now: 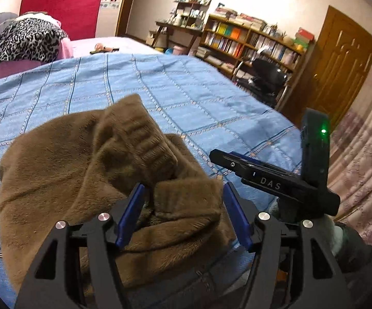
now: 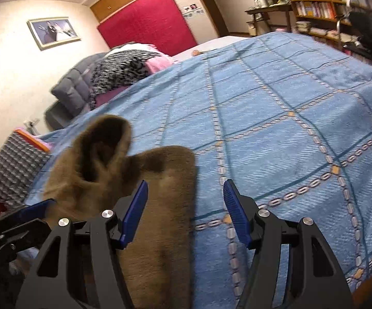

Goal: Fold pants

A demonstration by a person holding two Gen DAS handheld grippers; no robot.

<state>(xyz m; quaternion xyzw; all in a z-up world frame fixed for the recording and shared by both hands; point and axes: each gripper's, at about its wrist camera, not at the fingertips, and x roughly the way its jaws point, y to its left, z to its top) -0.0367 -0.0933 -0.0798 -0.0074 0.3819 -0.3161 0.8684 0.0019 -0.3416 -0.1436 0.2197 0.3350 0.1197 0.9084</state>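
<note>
Nearest the lens: blue pads of the left tongs [image 1: 183,206], spread apart, a bunched fold of the brown fleece pants [image 1: 83,159] lying between them; pads not visibly pressing the cloth, so released. No earlier frame to compare.

Right tongs [image 2: 186,206] likewise spread, nothing gripped; only blue bedspread [image 2: 276,128] between the pads, left pad just overlapping the right edge of the pants [image 2: 157,206] in that view.

Pants heaped near the near edge of the bed, toward its left side; ribbed cuff [image 1: 144,139] standing up on top of the pile, a second ribbed hem lower, between the left pads. From the right wrist, a tube of cloth upright and open-mouthed, somewhat blurred.

Black body of the right tongs [image 1: 276,180] lying just beside the pile on its right, lettered, with a green lamp lit on its upright part.

Further off on the bed: leopard-print cloth [image 1: 26,41] over pink bedding at the far left corner, small objects at the far edge, too small to tell.

Beyond the bed: red padded panel [image 1: 62,2], bookshelf [image 1: 250,43] packed with books, black chair [image 1: 268,74], wooden door [image 1: 340,67], framed picture [image 2: 53,32] on the wall. Striped basket-like thing [image 2: 13,170] at the bed's left; contents not discernible.
</note>
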